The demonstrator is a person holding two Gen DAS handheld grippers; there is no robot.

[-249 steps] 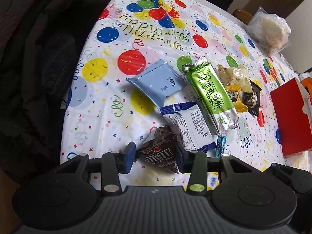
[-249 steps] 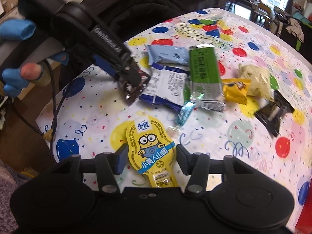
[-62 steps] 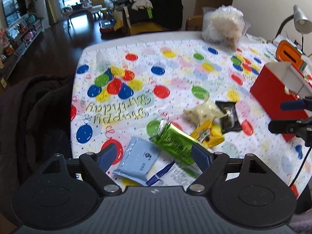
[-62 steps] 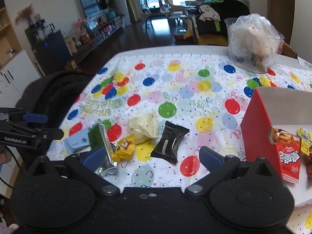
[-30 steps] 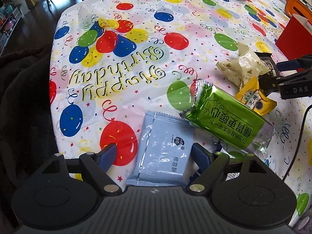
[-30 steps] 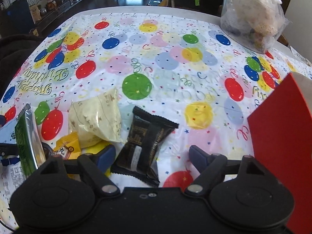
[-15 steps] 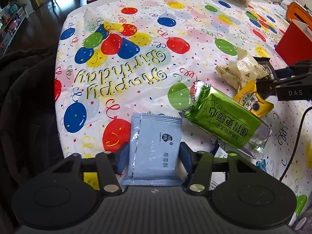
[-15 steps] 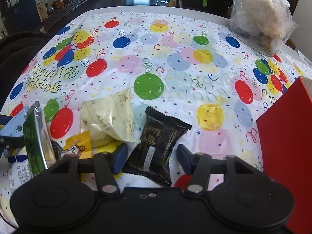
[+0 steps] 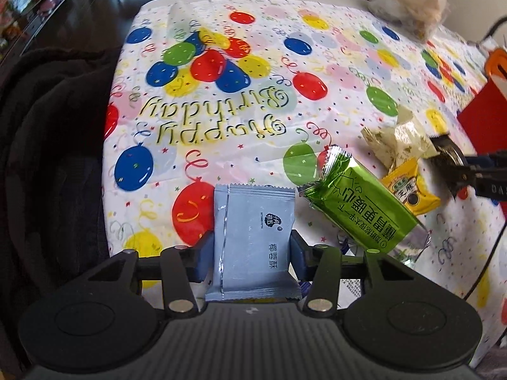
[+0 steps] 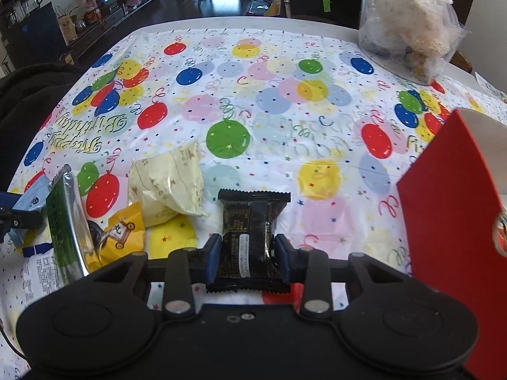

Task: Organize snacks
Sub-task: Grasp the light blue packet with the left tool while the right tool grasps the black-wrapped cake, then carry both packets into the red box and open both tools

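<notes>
Both claws are clamped on packets: the left claw (image 9: 252,250) pinches a pale blue packet (image 9: 253,237), the right claw (image 10: 245,255) a black packet (image 10: 250,231), each low over the tabletop (image 10: 272,101). Its balloon cloth reads "Happy Birthday". The red box (image 10: 450,209) at the right, probably the destination, shows a wrapper edge at its cutout. Left to sort, I judge: a green packet (image 9: 361,202) with Chinese lettering, a cream packet (image 10: 168,183), a white-and-blue wrapper (image 10: 38,269) and a small yellow packet (image 9: 408,190). The blue packet's Chinese print is legible; the black one's label is too fine to read.
</notes>
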